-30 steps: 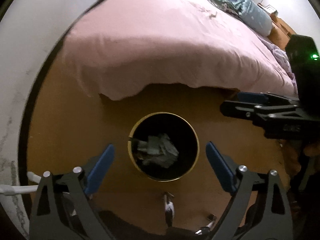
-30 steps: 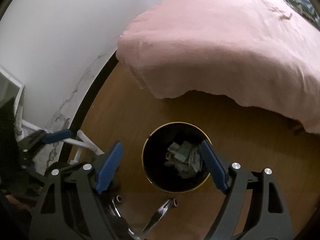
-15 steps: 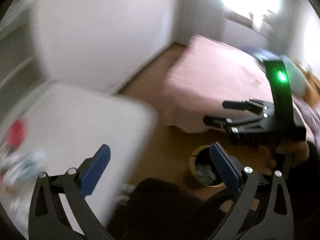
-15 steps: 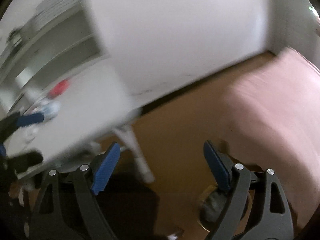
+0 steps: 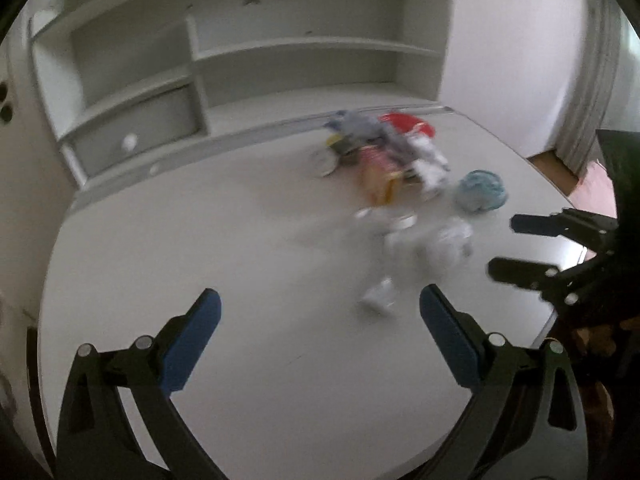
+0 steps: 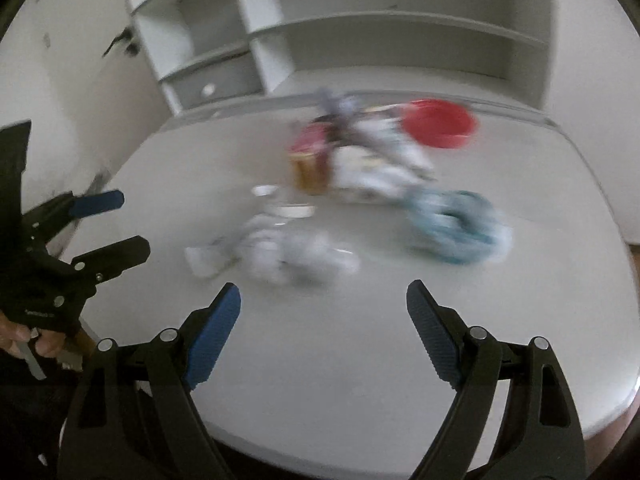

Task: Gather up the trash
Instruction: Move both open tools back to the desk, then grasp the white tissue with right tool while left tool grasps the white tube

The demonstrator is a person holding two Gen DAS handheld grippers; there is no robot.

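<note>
Both grippers hung over the near part of a white table point(image 5: 160, 248) with nothing between their fingers, which reads as a pause to choose a piece rather than a grasp in progress. The left gripper point(image 5: 320, 336) had its blue-padded fingers spread wide and empty, pointed forward and slightly down at the tabletop. The right gripper point(image 6: 322, 332) was spread just as wide and equally bare, and in the left wrist view it appeared to the right of the left gripper, about level with it. The trash point(image 6: 280, 256) lay ahead of both: a blurred cluster of crumpled white scraps sat nearest, just beyond the right gripper's fingertips and slightly to their left, and ahead and to the right of the left gripper. Farther ahead sat a denser heap of wrappers point(image 5: 384, 156), too smeared to sort into separate items, with a red bowl point(image 6: 438, 122) behind it and a bluish wad point(image 6: 456, 224) off to the right. The wide spread probably suited loose, crushable paper, which needs a broad mouth to gather. Behind the table stood a white shelf unit point(image 5: 240, 60), playing no part.
</note>
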